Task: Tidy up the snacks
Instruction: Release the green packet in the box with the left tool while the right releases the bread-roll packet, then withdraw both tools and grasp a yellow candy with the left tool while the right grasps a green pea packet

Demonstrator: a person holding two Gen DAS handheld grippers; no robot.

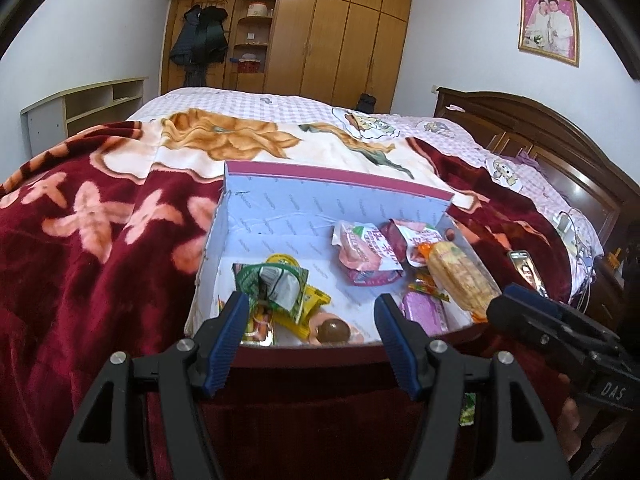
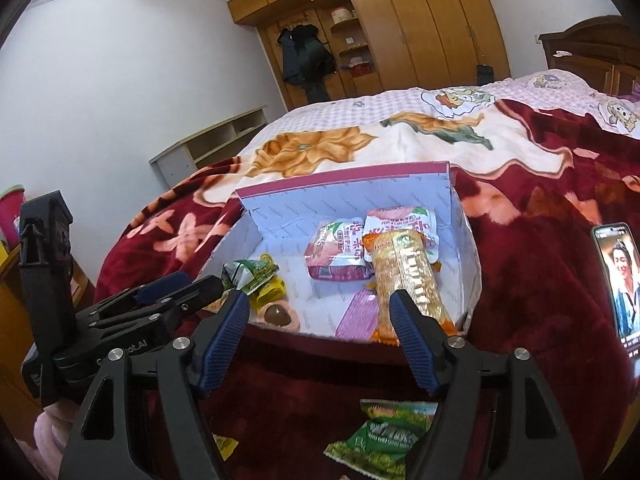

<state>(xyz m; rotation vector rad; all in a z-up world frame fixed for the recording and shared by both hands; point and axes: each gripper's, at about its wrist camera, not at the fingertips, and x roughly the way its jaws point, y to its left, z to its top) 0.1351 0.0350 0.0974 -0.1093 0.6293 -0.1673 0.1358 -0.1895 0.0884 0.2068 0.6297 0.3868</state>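
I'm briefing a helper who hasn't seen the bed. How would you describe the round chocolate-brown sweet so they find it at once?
On the dark red floral blanket sits an open cardboard box with a white lining. Look along its near edge, left of centre, beside the yellow and green packets. The glossy chocolate-brown ball in a peach-pink wrapper is the only round, unpacketed-looking sweet; everything else is flat or oblong.

Snacks (image 1: 360,252) lie scattered inside the box (image 1: 320,200).

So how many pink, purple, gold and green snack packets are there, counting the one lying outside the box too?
Pink packets: 2
Purple packet: 1
Gold pack: 1
Green packets: 2
Total: 6
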